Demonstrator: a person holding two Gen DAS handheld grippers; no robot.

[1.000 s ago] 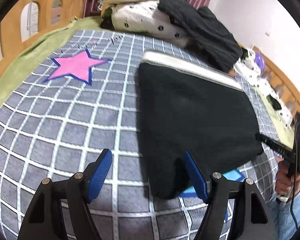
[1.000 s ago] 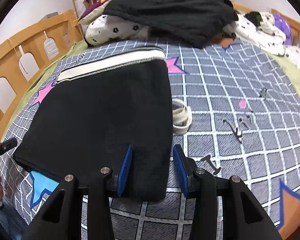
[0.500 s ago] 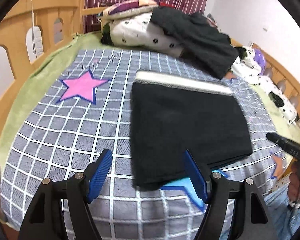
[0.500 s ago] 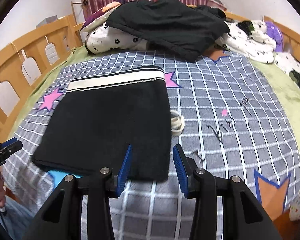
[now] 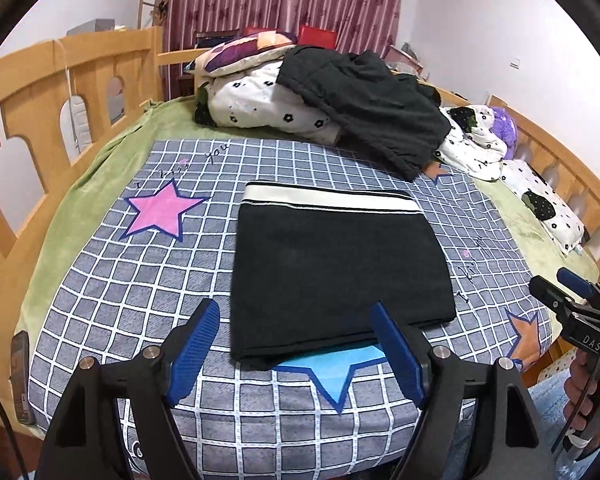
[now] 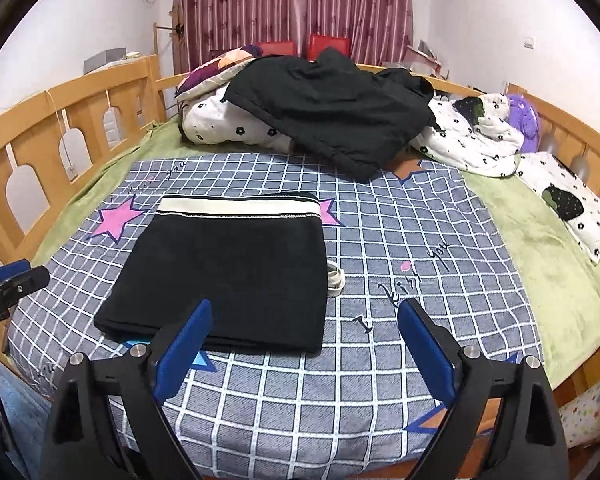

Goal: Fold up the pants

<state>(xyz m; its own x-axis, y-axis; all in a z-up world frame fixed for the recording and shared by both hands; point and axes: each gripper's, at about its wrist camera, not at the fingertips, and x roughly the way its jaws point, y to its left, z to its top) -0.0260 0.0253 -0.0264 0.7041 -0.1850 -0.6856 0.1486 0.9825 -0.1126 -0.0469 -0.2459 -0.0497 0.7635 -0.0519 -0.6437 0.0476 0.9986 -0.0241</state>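
bed (image 5: 100, 304), folded pants (image 5: 332, 268), tongs withdrawn

Black tongs (image 5: 296, 344) with 2 ribbed blue pads, silver screws, perhaps jeans.

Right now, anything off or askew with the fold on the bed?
Mostly tidy: the pants lie flat as a neat rectangle, waistband at the far edge. One oddity: a white drawstring loop pokes out from their right edge onto the blanket. Both grippers, left and right, are opening with nothing between them.
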